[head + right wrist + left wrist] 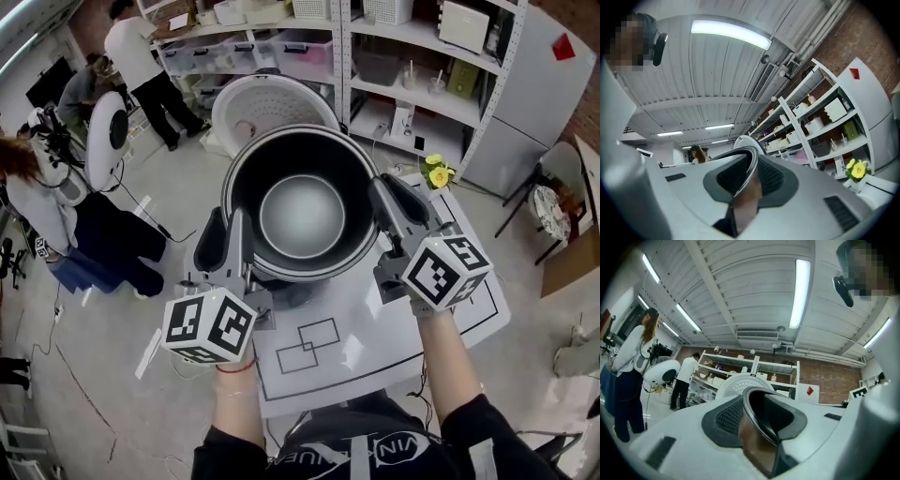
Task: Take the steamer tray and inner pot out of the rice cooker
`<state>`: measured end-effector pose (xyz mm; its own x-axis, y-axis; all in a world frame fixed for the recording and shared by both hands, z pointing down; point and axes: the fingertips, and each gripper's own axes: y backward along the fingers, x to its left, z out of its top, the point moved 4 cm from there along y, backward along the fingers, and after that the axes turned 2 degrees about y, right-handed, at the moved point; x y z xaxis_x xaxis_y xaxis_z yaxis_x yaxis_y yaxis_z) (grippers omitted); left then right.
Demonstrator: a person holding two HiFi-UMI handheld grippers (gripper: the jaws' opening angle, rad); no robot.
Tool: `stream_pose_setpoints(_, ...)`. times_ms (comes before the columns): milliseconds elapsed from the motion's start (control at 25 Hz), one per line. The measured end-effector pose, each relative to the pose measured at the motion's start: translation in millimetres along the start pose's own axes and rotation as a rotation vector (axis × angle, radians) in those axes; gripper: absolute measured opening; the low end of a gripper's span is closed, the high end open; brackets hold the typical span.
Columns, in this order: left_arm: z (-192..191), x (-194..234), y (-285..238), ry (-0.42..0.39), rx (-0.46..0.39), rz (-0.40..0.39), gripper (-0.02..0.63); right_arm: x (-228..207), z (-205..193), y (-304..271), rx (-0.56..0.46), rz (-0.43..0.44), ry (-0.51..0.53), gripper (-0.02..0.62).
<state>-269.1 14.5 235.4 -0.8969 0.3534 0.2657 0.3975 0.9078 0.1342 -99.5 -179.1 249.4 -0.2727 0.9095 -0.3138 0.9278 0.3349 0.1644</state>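
The dark inner pot (300, 214) with a grey bottom hangs in the air in the middle of the head view, its mouth facing up. My left gripper (236, 246) is shut on the pot's left rim and my right gripper (386, 208) is shut on its right rim. In the left gripper view the pot's rim and shiny wall (757, 444) sit between the black pads of the left gripper (757, 401). The right gripper view shows the same on the right gripper (750, 173), with the pot's wall (745, 199) between its pads. The cooker's body is hidden under the pot.
The cooker's white lid (272, 108) stands open behind the pot. Below lies a white table (375, 328) with drawn black rectangles, and yellow flowers (436, 172) at its far right corner. Shelving (412, 56) runs along the back. People (141, 66) stand at the left.
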Motion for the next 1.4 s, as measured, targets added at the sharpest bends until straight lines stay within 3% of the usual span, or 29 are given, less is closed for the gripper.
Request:
stream_pose_setpoints(520, -83, -115, -47, 0.116, 0.136, -0.304, 0.129, -87, 12, 140, -0.053, -0.333, 0.032, 0.061)
stream_pose_setpoints(800, -142, -191, -68, 0.174, 0.285, -0.457, 0.129, -132, 14, 225, -0.057, -0.534, 0.018, 0.063)
stream_pose_setpoints(1080, -202, -238, -61, 0.182, 0.395, -0.545, 0.129, -160, -16, 294, -0.045, -0.666, -0.019, 0.061)
stream_pose_setpoints(1400, -262, -259, -52, 0.162, 0.531, -0.573, 0.129, -182, -55, 339, -0.008, -0.747, -0.087, 0.063)
